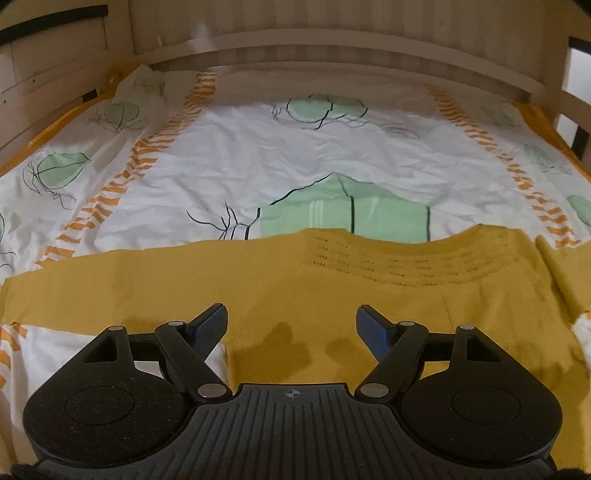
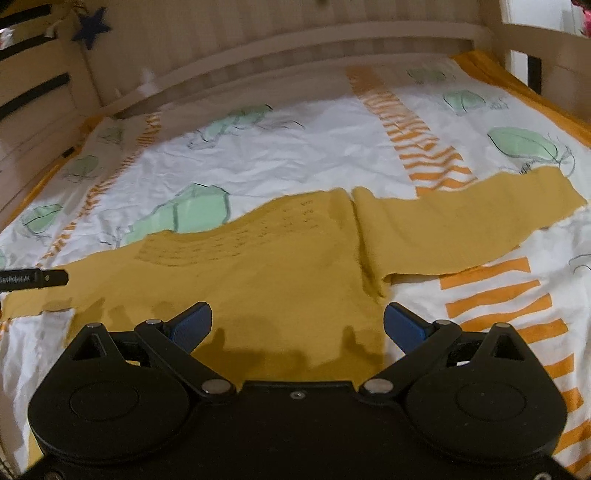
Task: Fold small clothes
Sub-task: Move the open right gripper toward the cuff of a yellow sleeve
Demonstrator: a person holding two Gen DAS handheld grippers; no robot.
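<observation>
A small mustard-yellow knit sweater (image 1: 332, 295) lies flat on the bed, neckline away from me, both sleeves spread out sideways. In the left wrist view my left gripper (image 1: 291, 325) is open and empty just above the sweater's body, near its left side. In the right wrist view the sweater (image 2: 280, 273) fills the middle, its right sleeve (image 2: 461, 229) stretching to the right. My right gripper (image 2: 297, 321) is open and empty above the body, near the right armpit. A tip of the left gripper (image 2: 48, 277) shows at the left edge.
The bed sheet (image 1: 258, 155) is white with green shapes and orange striped bands, a little wrinkled. A wooden bed frame (image 1: 332, 40) rises at the far end and along both sides. A dark blue star (image 2: 91, 26) hangs on the frame.
</observation>
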